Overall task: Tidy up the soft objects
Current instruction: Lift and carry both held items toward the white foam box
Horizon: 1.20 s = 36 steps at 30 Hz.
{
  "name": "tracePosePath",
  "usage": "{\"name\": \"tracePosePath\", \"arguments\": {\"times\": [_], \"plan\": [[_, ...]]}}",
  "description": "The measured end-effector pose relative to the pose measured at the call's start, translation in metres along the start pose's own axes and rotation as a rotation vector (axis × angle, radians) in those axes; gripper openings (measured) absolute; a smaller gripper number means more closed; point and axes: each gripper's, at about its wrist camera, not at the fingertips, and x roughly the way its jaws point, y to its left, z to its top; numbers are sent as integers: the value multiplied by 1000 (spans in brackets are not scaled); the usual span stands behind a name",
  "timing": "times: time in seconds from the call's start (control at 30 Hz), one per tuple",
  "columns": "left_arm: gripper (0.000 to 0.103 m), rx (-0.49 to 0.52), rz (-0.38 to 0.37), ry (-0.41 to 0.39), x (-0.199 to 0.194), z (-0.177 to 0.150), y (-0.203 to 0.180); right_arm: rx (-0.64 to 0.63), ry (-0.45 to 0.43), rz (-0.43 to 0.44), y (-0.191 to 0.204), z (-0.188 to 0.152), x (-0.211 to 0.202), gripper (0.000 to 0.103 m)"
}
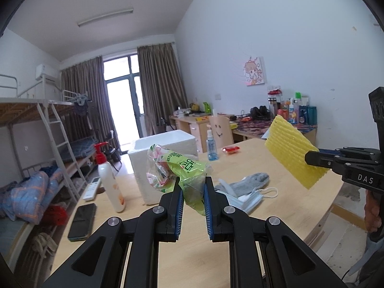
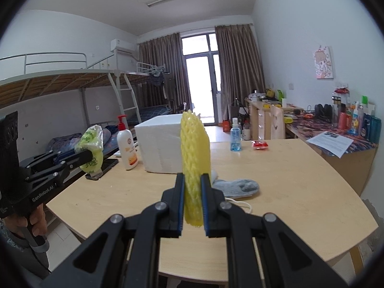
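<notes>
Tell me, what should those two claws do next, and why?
Probably carry both loads over the white foam box and let go. The left gripper is shut on a green bag, the right gripper on yellow foam net, both held above the table, near the box.

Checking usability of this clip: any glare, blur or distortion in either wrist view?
Left wrist view: balcony door blown out, strong fisheye bending with dark corners, green plastic bag sharp. Right wrist view: same overexposed door, curved table edge, yellow foam net sharp, no motion blur.
</notes>
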Motion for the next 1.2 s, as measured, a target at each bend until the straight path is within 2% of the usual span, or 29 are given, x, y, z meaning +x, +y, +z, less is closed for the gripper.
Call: {"name": "tracePosePath", "arguments": {"times": [0.33, 0.63, 0.93, 1.2], "plan": [[17, 10, 77, -15, -8, -6, 5, -32, 7, 72, 20, 3, 15, 16], [17, 9, 146, 6, 1, -10, 15, -70, 34, 123, 38, 10, 38, 16], [17, -21, 175, 20, 18, -4, 34, -98, 52, 155, 47, 23, 60, 16], [17, -28, 208, 0, 22, 3, 40, -116, 62, 159, 48, 38, 72, 16]]}}
